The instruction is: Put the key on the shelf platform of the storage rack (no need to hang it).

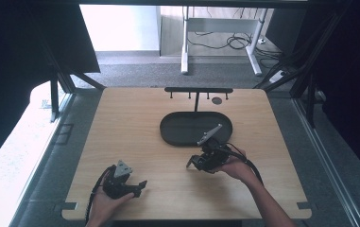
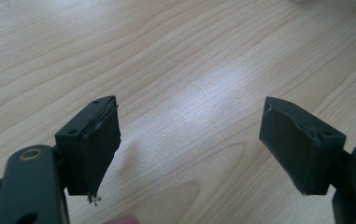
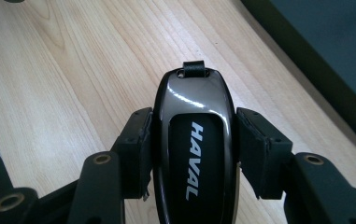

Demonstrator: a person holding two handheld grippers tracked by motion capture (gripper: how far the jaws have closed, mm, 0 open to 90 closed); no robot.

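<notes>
Since the right gripper has its pads squeezed on the glossy sides of the HAVAL key fob, held above the table just near of the black oval tray, I'd worry about slip: that shell is slick and tapers, so a tilt could pop it out forward. The left gripper is wide open with nothing in it, resting near the table's near-left edge, so it won't catch anything. The hook rack stands at the far side.
</notes>
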